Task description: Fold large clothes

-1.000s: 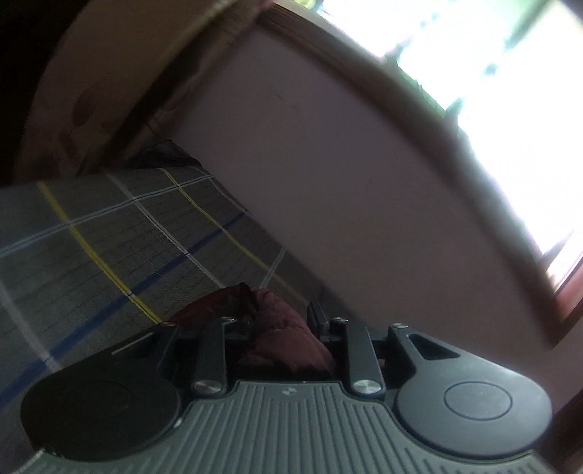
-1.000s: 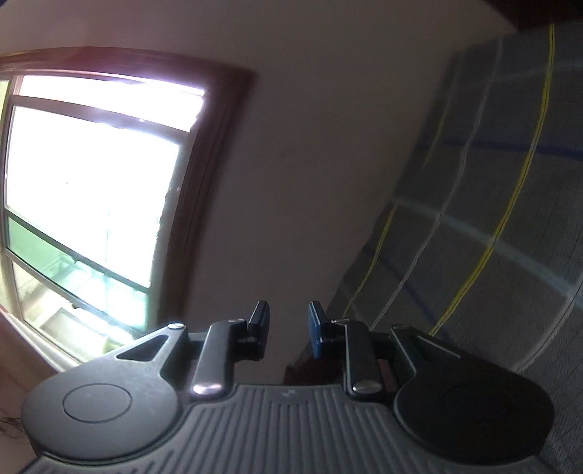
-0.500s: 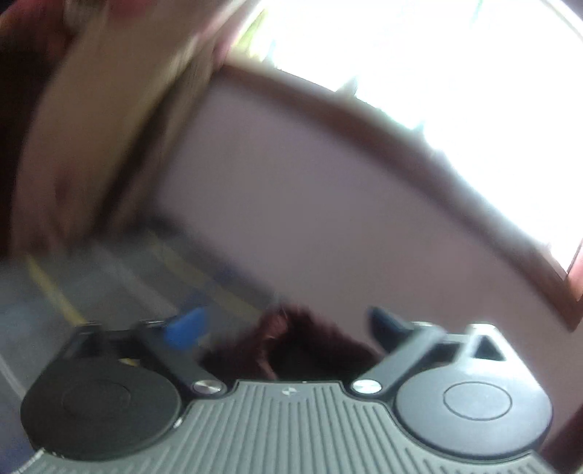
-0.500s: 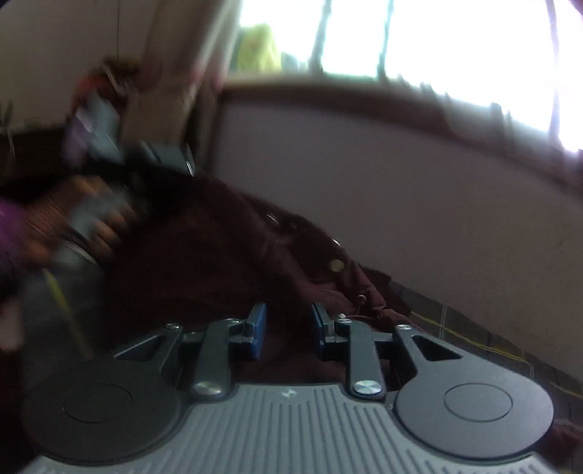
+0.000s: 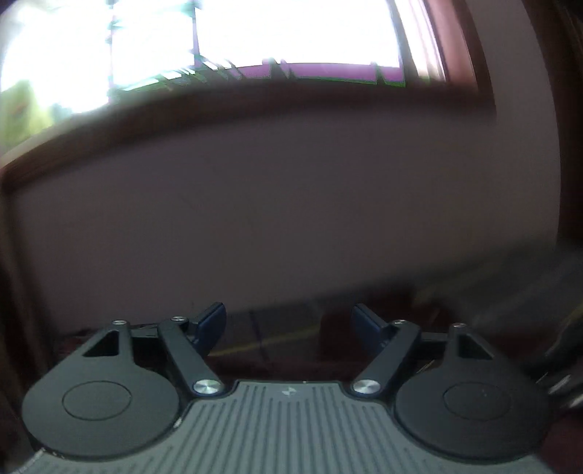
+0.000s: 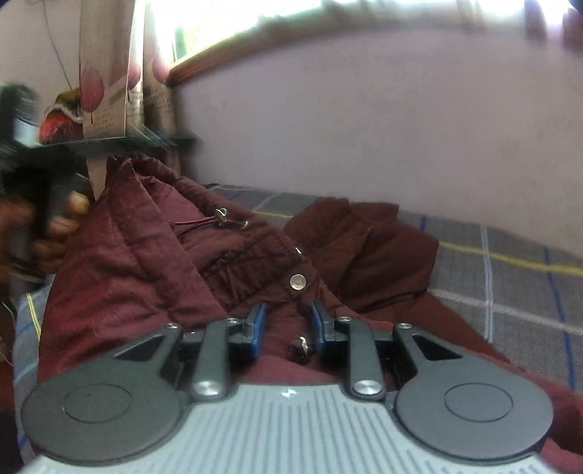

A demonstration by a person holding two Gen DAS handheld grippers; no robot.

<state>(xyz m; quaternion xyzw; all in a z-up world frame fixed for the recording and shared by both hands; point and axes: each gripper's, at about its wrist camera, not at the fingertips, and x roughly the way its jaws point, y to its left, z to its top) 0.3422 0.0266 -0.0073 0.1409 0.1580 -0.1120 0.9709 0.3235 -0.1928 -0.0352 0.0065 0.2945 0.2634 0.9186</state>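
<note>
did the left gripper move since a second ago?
Yes. The left gripper has swung off the maroon jacket to face the wall under the window. Its jaws, then closed on the jacket, have just been opening and hold nothing.

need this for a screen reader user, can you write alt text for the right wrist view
A crumpled maroon jacket with metal snaps and a drawstring lies on a grey checked bedspread below a pale wall and window. The right gripper, jaws nearly shut, hovers over its snap placket. At left, a blurred hand grips a dark handle.
</note>
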